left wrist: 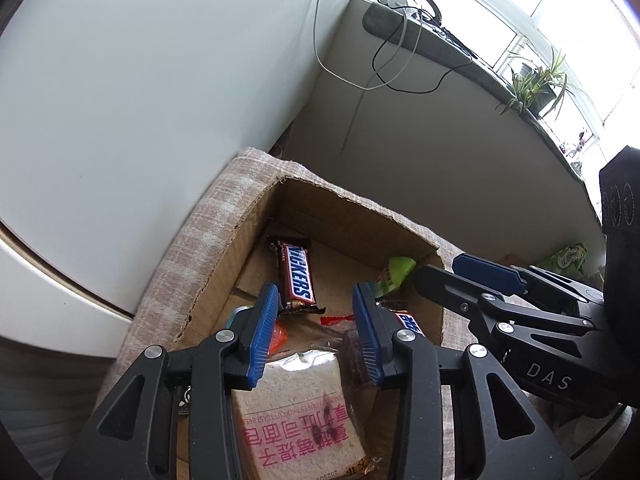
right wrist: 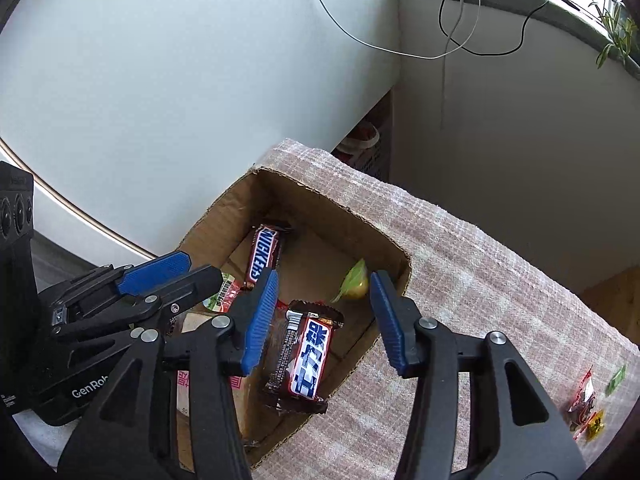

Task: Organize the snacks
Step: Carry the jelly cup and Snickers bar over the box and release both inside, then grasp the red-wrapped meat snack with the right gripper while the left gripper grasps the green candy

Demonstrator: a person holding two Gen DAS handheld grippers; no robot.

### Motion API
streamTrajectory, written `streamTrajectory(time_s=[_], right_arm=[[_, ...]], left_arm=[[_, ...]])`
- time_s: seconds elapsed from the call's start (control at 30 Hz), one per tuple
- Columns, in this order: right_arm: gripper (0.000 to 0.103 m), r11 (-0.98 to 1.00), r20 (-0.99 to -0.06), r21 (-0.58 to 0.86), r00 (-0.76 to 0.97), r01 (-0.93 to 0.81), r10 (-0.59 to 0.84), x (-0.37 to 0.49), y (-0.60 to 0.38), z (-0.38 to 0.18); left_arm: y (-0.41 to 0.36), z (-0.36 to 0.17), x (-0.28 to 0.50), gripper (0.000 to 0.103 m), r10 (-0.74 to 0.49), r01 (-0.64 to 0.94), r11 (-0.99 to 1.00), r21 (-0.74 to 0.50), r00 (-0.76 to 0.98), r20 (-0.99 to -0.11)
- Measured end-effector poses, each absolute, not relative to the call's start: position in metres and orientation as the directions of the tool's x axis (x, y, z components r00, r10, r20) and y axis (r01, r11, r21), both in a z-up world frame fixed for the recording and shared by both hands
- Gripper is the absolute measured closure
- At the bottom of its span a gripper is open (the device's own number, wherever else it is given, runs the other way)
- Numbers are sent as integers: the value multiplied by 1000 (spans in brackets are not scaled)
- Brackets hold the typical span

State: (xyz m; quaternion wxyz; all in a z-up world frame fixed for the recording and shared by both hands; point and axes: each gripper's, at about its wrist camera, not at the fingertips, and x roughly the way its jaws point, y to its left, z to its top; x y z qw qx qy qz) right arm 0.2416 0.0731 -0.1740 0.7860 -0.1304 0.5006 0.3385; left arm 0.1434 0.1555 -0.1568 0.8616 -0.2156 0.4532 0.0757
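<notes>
An open cardboard box (left wrist: 224, 256) (right wrist: 224, 208) sits on a checked pink cloth (right wrist: 460, 264). Inside lie a Snickers bar (left wrist: 296, 276) (right wrist: 262, 258), a second Snickers bar (right wrist: 308, 360) (left wrist: 408, 322), a wrapped toast slice with pink print (left wrist: 296, 412), a green-wrapped snack (left wrist: 394, 276) (right wrist: 354, 284) and small red packets (left wrist: 336, 319). My left gripper (left wrist: 316, 332) is open above the toast, touching nothing. My right gripper (right wrist: 324, 320) is open over the second Snickers bar, holding nothing. Each gripper shows in the other's view: the right one (left wrist: 460, 276), the left one (right wrist: 180, 272).
Small loose snack packets (right wrist: 584, 404) lie on the cloth at the right. A green bag (left wrist: 568, 258) lies beyond the box. White walls stand behind, with cables (left wrist: 384, 60) hanging from a windowsill holding plants (left wrist: 536, 84).
</notes>
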Motion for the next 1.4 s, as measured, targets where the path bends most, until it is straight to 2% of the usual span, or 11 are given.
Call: streamTrajectory(time_s=[0.63, 0.93, 1.4], right_arm=[[44, 788, -853, 148, 327, -597, 408, 230, 12, -145], [44, 842, -844, 155, 374, -516, 384, 228, -68, -135], [44, 929, -863, 111, 430, -352, 266, 241, -206, -139]], left_arm=[[133, -143, 136, 66, -84, -299, 899, -320, 598, -797], [93, -135, 137, 66, -137, -238, 909, -343, 605, -784], [16, -151, 150, 66, -267, -144, 905, -400, 541, -797]])
